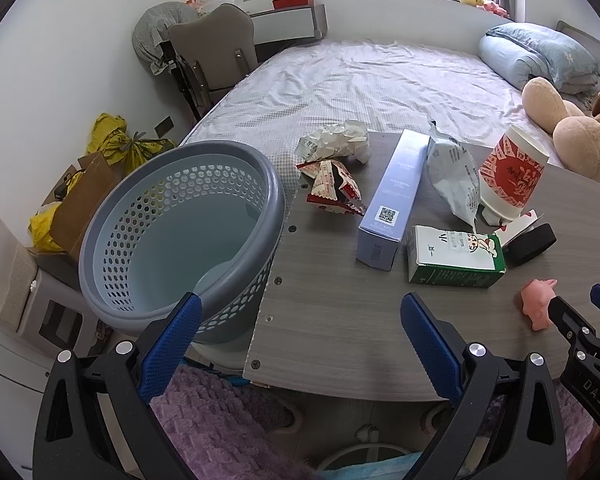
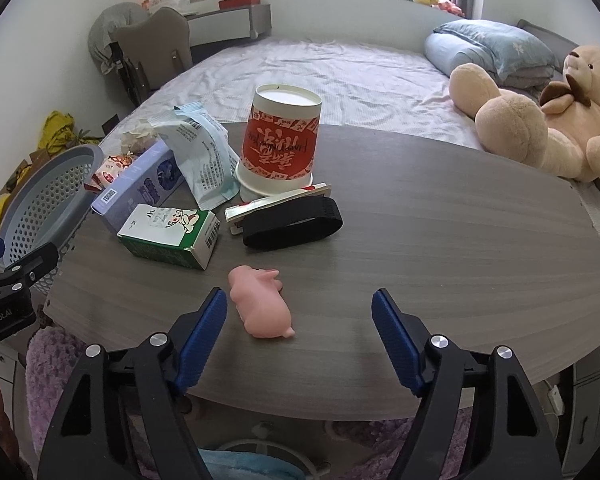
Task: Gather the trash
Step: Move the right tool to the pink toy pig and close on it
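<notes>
While the pink pig toy (image 2: 260,306) lies between them, right gripper (image 2: 298,332) jaws apart — touching nothing.

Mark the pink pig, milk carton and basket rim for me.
pink pig (image 2: 260,306): right wrist view, middle of its body
milk carton (image 2: 168,232): right wrist view, top printed face
basket (image 1: 220,148): left wrist view, far rim
</notes>
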Motion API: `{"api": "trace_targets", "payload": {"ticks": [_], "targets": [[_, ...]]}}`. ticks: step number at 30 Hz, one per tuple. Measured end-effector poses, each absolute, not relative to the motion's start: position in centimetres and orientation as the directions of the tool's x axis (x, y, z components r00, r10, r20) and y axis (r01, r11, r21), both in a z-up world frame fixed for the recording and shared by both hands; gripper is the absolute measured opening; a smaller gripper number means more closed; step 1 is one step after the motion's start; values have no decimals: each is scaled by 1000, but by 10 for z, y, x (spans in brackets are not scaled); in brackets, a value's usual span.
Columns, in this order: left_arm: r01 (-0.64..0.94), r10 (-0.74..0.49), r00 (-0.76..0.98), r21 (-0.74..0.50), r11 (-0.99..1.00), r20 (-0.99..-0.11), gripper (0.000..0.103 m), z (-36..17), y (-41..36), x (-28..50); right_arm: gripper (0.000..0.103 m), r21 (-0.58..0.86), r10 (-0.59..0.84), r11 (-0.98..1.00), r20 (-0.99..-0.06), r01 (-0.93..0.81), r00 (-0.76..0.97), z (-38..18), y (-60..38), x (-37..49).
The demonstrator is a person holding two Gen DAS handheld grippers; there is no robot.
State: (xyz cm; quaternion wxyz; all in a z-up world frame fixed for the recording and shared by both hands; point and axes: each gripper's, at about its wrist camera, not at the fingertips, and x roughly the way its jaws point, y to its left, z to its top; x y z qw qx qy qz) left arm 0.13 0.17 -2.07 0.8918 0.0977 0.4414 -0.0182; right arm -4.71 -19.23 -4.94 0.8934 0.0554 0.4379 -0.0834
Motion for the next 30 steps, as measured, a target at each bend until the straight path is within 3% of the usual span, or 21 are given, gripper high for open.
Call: {"api": "trace_targets", "payload": {"ticks": [8,13,15,17,19,30], "targets": [[119,56,607,161,980,-793,95,-22,2,2,54,26,-94,981,-803,192,589,-52,-191,-43],[124,51,609,158,980,-791,95,-21,1,1,53,15,-104,981,-802,194,588,-48,-190,-42],[126,40,619,150,981,-785,95,-17,1,-1,54,27,-97,980,-801,197,591,-45,-192,-42],[129,26,634,139,982,-773,95,-10,1,-3,67,33,-95,980,-792,198,603,-39,-193,-44],[126,22,658,139,982,-753,95,-1,0,-7,73,31,-99,980,-776,195,623,-33,-192,-46],[134,20,655,142,981,-755,95,0,-3,-6,74,54,-69,984,-771,172,633,-43,-193,-47]]}}
